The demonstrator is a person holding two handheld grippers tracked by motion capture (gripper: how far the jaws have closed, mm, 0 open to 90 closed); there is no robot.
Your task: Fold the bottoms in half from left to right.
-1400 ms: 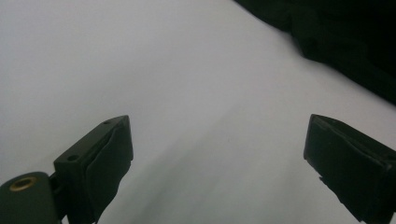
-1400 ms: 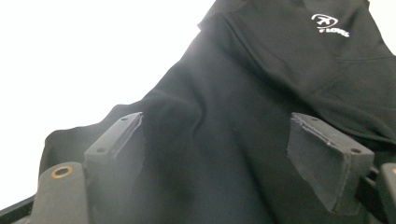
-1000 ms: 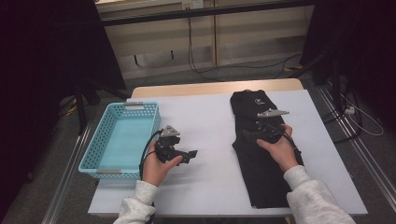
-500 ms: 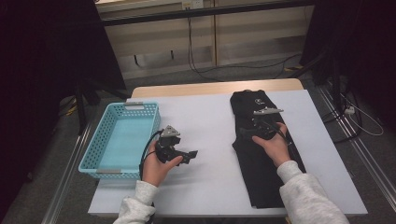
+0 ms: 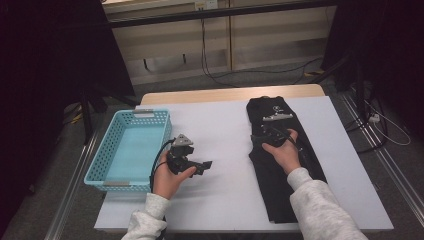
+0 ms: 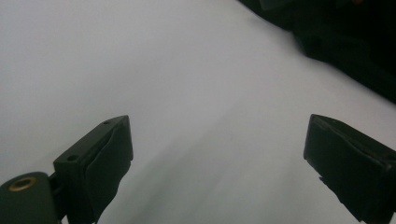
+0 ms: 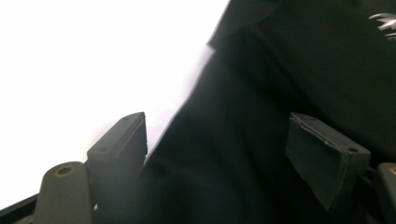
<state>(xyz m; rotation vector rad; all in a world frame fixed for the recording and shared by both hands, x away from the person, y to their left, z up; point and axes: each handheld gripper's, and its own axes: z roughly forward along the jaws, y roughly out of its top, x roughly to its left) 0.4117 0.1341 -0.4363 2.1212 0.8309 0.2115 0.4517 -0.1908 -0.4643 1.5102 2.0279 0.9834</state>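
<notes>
**Right hand drifts left along the dark garment**

Since a second ago your right hand has slid leftward, toward the left edge of the folded black cloth garment (image 5: 280, 165), and its jaws have just been closing a little; your left hand has kept its place.

Nearest you, your left gripper (image 5: 205, 166) hangs over the bare white tabletop (image 5: 225, 190), pointing right, jaws spread wide with nothing between them.

Your right gripper (image 5: 260, 137) sits low over the garment's left edge. In the right gripper view (image 7: 215, 154) the jaws stand apart, straddling the fabric's border without pinching it: released, not grasping.

The garment lies lengthwise on the table's right half. To the left, the light blue perforated plastic basket (image 5: 107, 155) rests near the table's left edge, well apart from the cloth.
</notes>
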